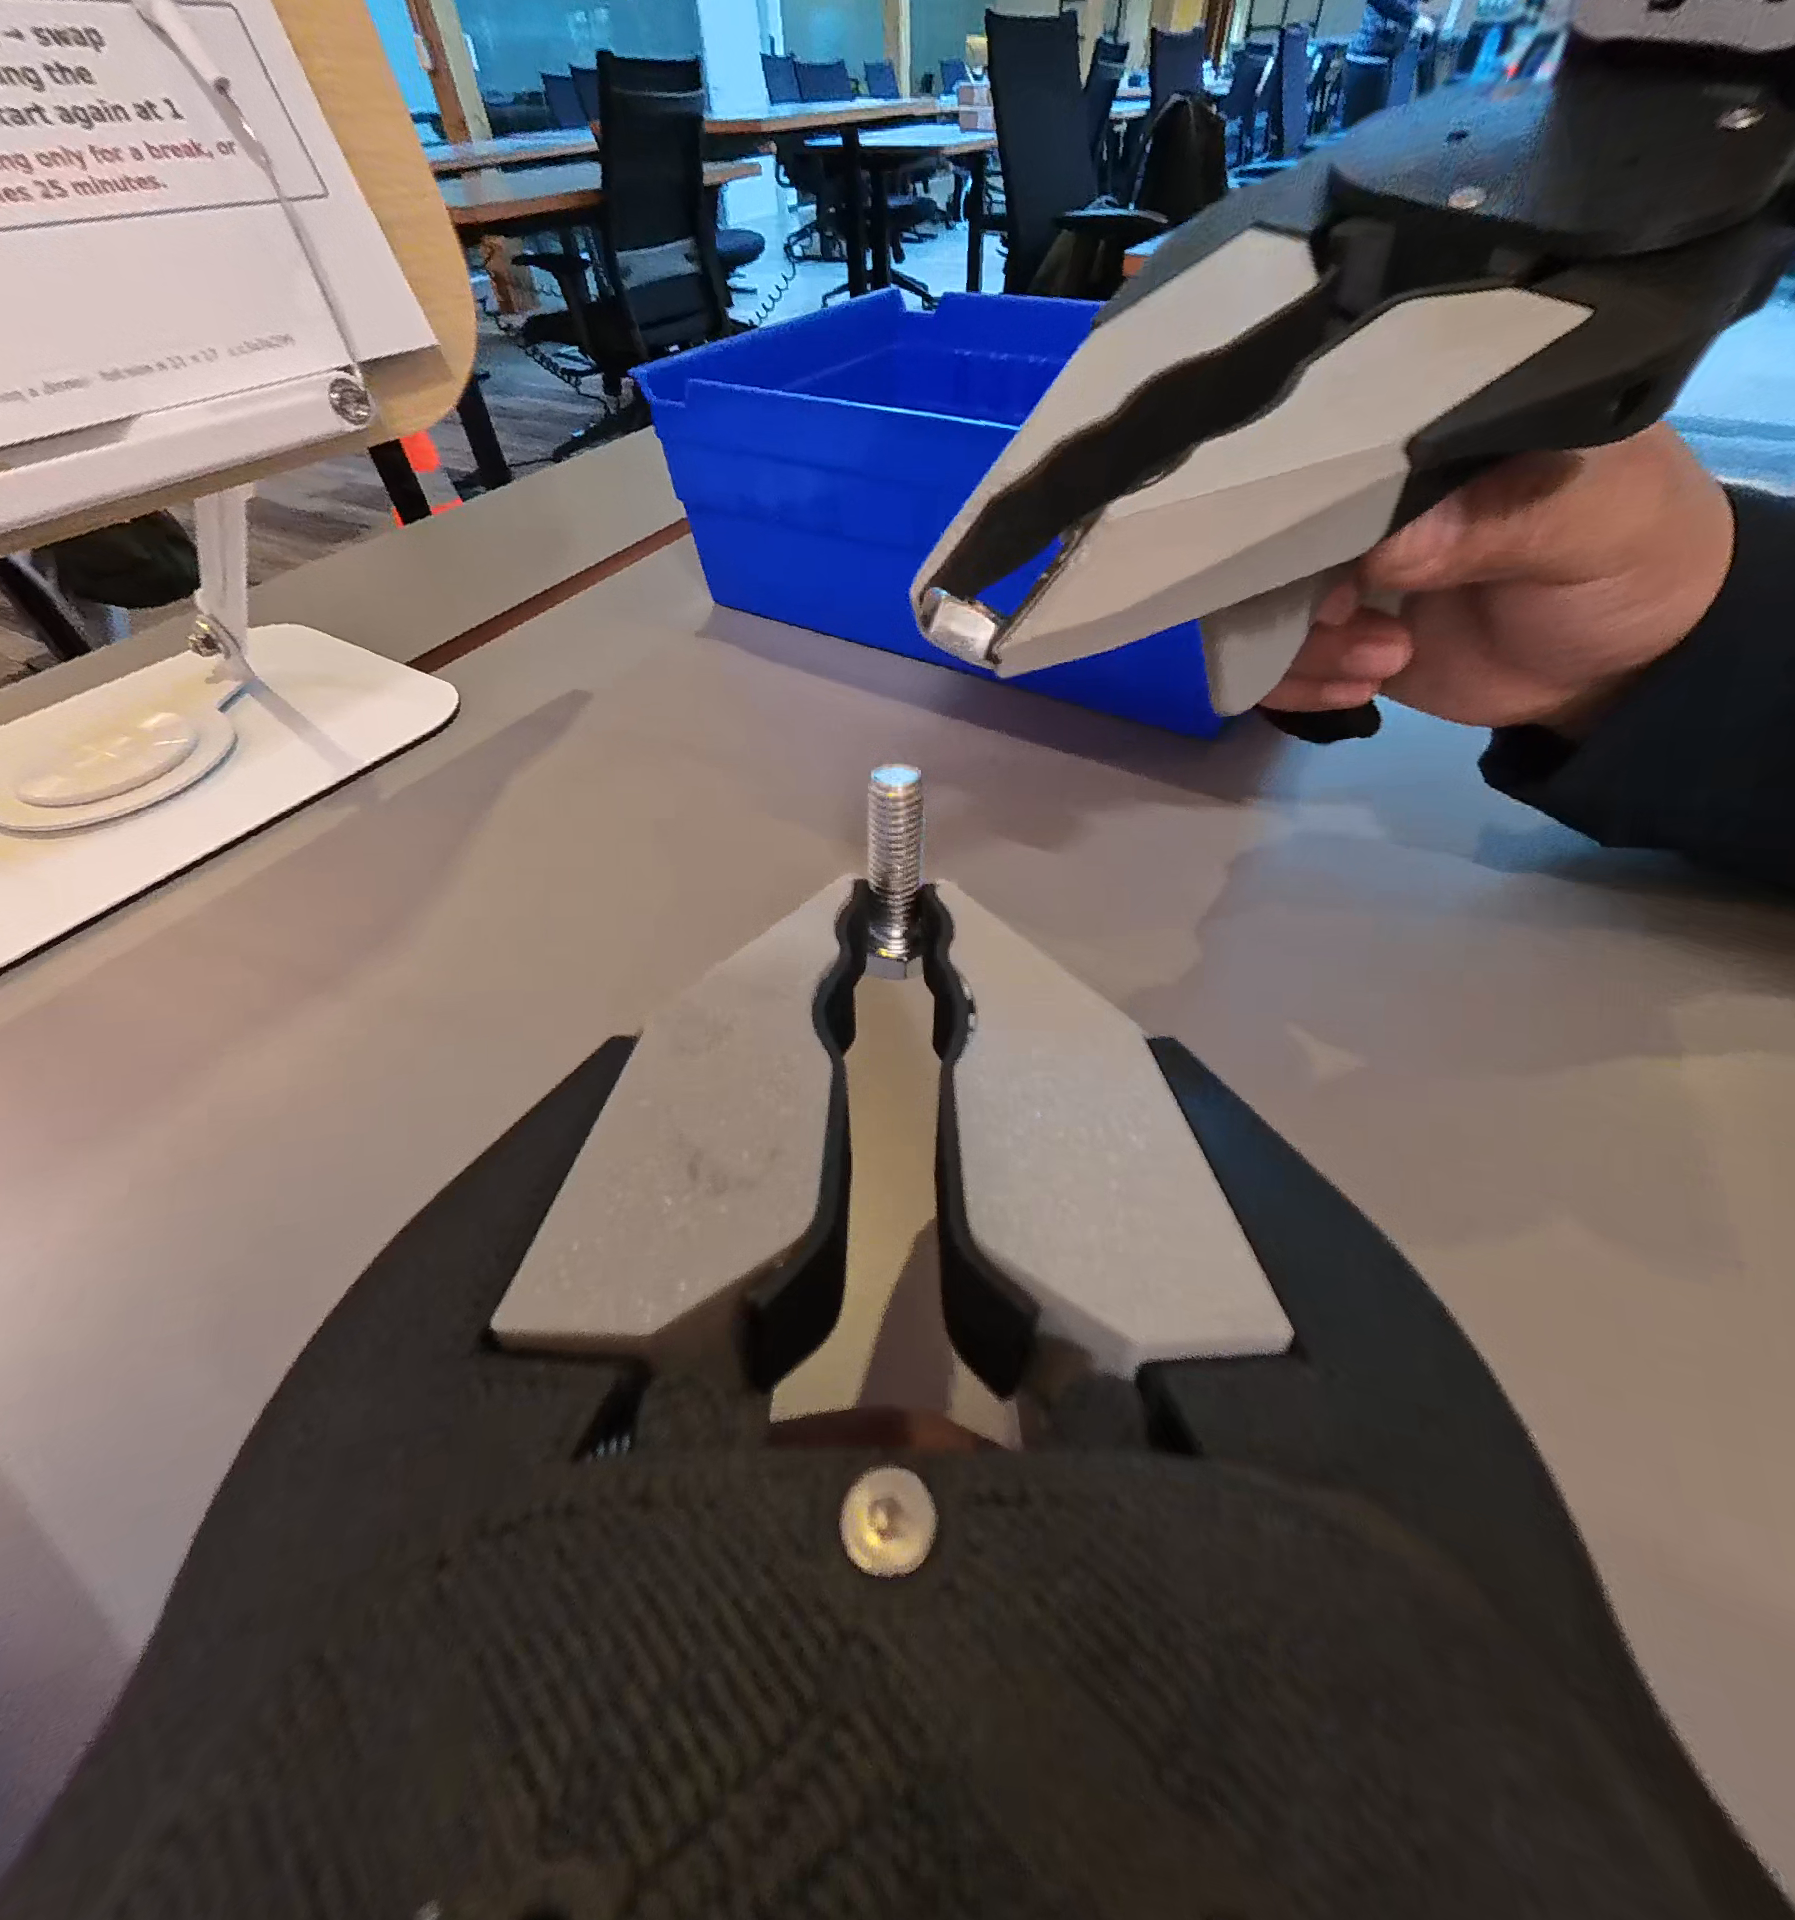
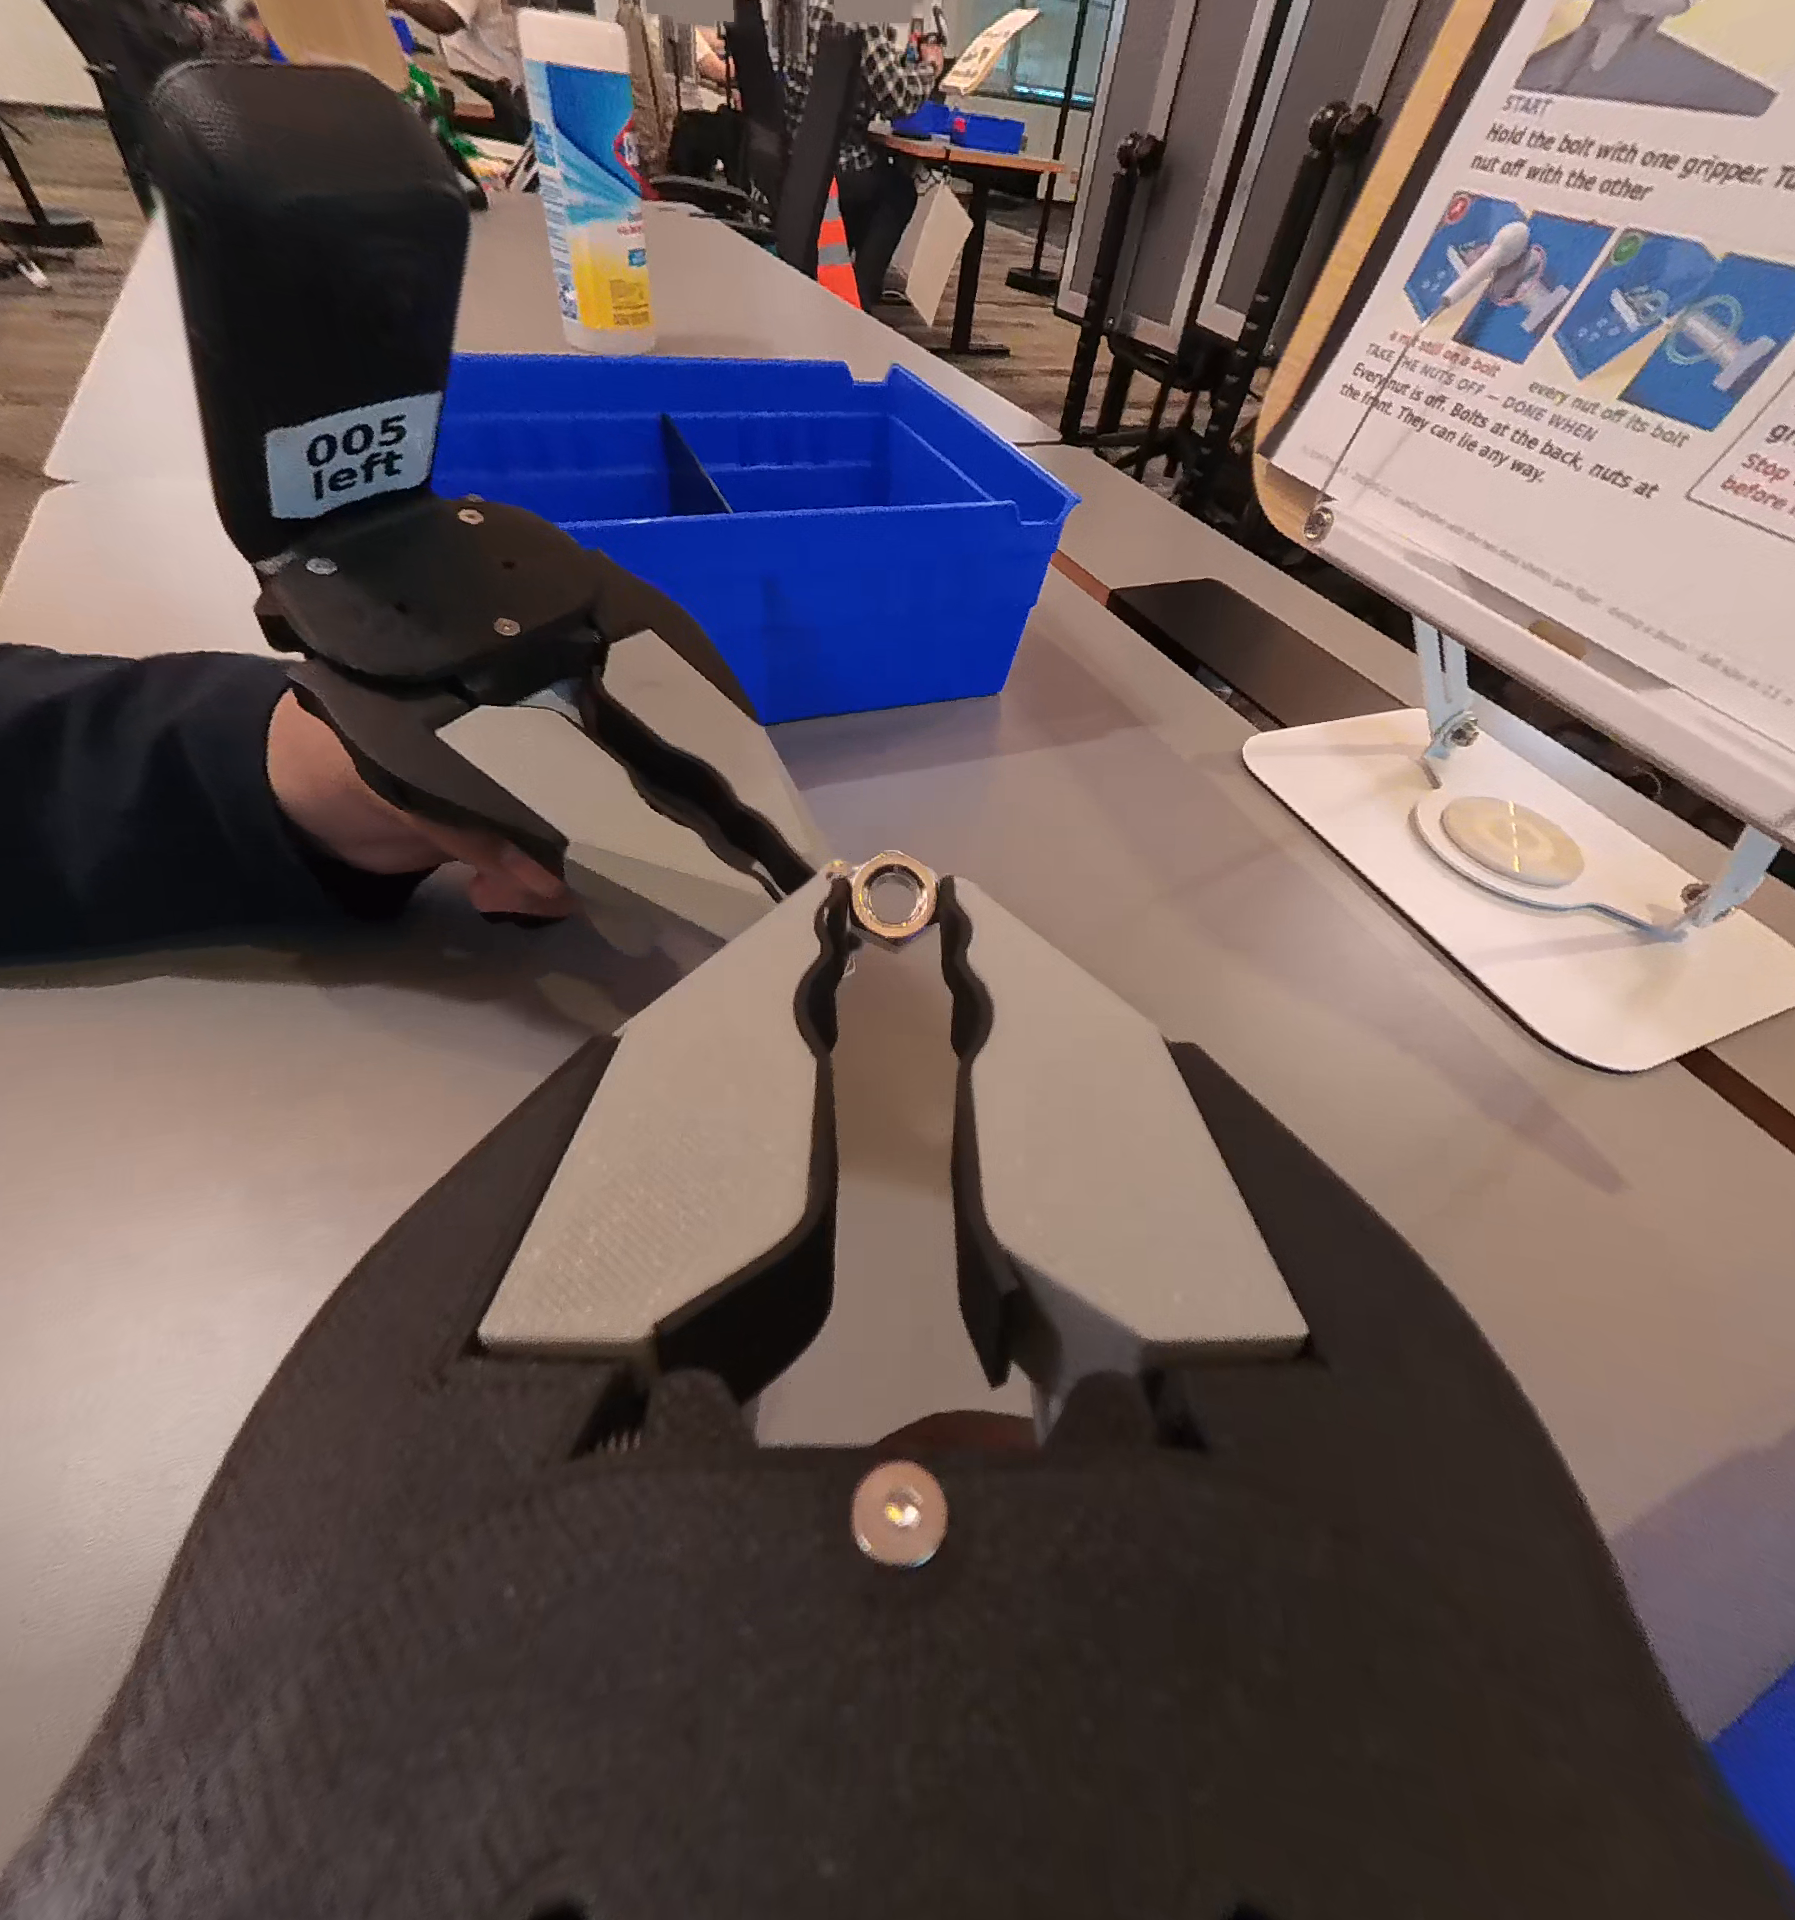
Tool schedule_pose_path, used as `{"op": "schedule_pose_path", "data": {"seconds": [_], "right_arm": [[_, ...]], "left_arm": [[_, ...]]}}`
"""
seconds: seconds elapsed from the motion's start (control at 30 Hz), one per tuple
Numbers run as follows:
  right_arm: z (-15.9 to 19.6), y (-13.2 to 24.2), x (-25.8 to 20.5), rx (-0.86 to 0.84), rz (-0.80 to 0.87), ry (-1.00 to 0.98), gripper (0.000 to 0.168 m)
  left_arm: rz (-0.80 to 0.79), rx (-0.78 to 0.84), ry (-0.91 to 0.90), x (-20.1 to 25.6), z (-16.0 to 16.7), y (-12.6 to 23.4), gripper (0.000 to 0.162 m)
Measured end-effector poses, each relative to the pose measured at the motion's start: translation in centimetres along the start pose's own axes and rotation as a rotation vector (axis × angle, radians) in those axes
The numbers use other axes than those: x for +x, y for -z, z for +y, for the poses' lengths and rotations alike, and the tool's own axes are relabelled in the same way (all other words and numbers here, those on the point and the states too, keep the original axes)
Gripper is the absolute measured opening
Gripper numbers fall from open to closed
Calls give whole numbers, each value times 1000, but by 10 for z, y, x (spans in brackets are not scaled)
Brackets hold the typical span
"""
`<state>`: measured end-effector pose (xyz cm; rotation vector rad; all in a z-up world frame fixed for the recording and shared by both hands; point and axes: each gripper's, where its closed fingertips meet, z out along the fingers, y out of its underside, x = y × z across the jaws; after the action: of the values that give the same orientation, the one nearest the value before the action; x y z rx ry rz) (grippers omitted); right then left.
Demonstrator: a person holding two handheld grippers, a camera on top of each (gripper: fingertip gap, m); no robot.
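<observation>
Gray table (image 1: 1392, 1039): bolt (image 1: 895, 831) between jaws.

My left gripper (image 1: 895, 925) pinches a bright steel bolt (image 1: 895, 831), its threads ridged and shiny, between matt, grainy grey plastic fingers (image 1: 706, 1122) on a ribbed black body. My right gripper (image 2: 895, 914) clamps a polished metal nut (image 2: 894, 898), mirror-glossy. Under both, the grey table (image 1: 1392, 1039) looks smooth with a soft sheen. Behind sits a glossy blue plastic bin (image 2: 872, 582).
</observation>
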<state>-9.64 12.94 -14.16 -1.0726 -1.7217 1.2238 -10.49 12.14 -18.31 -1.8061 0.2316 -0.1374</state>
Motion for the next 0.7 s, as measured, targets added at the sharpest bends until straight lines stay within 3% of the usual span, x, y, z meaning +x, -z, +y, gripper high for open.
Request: {"op": "schedule_pose_path", "data": {"seconds": [0.7], "right_arm": [[16, -8, -18, -134, -45, 94, 14]], "left_arm": [[-33, -47, -172, 9, 6, -5, 7]]}}
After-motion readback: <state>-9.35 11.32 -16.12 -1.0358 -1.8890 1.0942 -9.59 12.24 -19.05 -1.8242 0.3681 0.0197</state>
